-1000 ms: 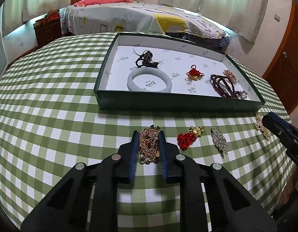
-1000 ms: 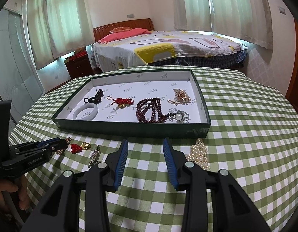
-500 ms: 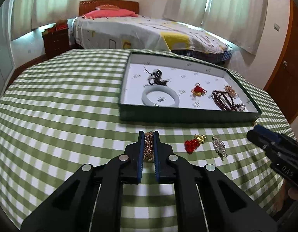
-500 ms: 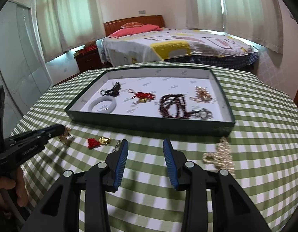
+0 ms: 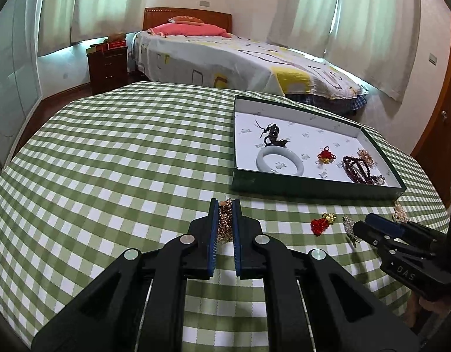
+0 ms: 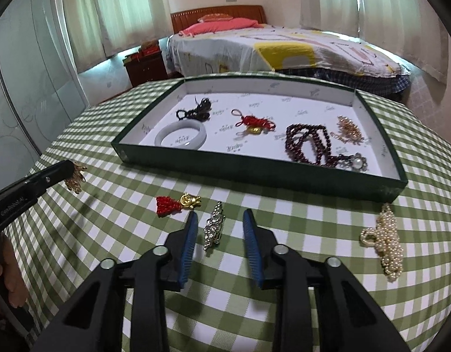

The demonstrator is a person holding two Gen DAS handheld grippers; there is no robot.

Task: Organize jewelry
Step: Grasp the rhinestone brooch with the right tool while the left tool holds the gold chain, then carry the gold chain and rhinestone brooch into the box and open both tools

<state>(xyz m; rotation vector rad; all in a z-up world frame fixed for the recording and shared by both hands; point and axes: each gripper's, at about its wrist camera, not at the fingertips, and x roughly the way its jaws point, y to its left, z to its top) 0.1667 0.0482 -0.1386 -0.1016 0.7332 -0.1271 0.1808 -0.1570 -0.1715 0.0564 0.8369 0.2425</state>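
Two views, left wrist first. The left gripper [image 5: 224, 205], which a second ago straddled the gold chain [image 5: 224, 220] with a gap, is now clamped on it and has come up off the checked tablecloth [image 5: 122, 152]; that piece looks ready to go to the green tray [image 5: 313, 186] at two o'clock. The red tassel charm [image 5: 320, 225] and the right gripper's tips lie at three o'clock, well clear of that path.

From the right wrist, the right gripper [image 6: 220, 223] has shifted from bare cloth to the rhinestone brooch [image 6: 213, 228]; its jaws are closing, the brooch between them but not yet pinched. The pearl strand [image 6: 386, 243] waits at three o'clock. The tray's near wall [image 6: 254, 173] at twelve must be cleared.
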